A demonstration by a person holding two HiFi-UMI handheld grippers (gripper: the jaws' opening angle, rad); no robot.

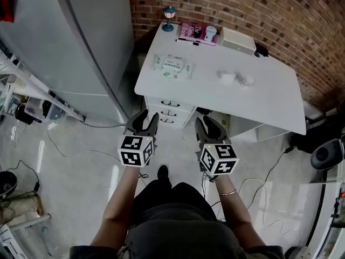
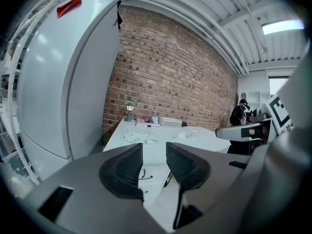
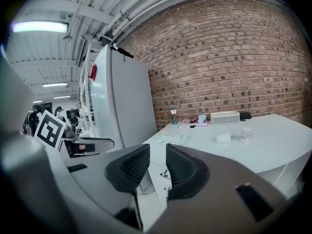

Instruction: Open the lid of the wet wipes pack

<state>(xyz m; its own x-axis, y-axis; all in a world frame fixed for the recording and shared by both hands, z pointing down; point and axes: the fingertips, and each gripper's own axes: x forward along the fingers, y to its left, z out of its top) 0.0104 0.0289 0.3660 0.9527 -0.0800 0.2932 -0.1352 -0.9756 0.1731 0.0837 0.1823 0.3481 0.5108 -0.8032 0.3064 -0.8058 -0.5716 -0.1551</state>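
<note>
The wet wipes pack (image 1: 172,67), white and green with its lid down, lies on the left part of the white table (image 1: 269,101). It also shows far off in the left gripper view (image 2: 138,134) and the right gripper view (image 3: 171,139). Both grippers hang over the floor in front of the table, well short of the pack. My left gripper (image 1: 143,117) (image 2: 154,152) is open with a narrow gap and nothing between its pads. My right gripper (image 1: 207,124) (image 3: 157,152) is open the same way and holds nothing.
A tall grey fridge (image 1: 81,42) stands left of the table. Drawers (image 1: 170,111) sit under the table's left end. At the back are a small lamp (image 1: 169,18), a pink book (image 1: 192,32) and a white box (image 1: 237,40). Two small white items (image 1: 227,77) lie mid-table. Cables cross the floor.
</note>
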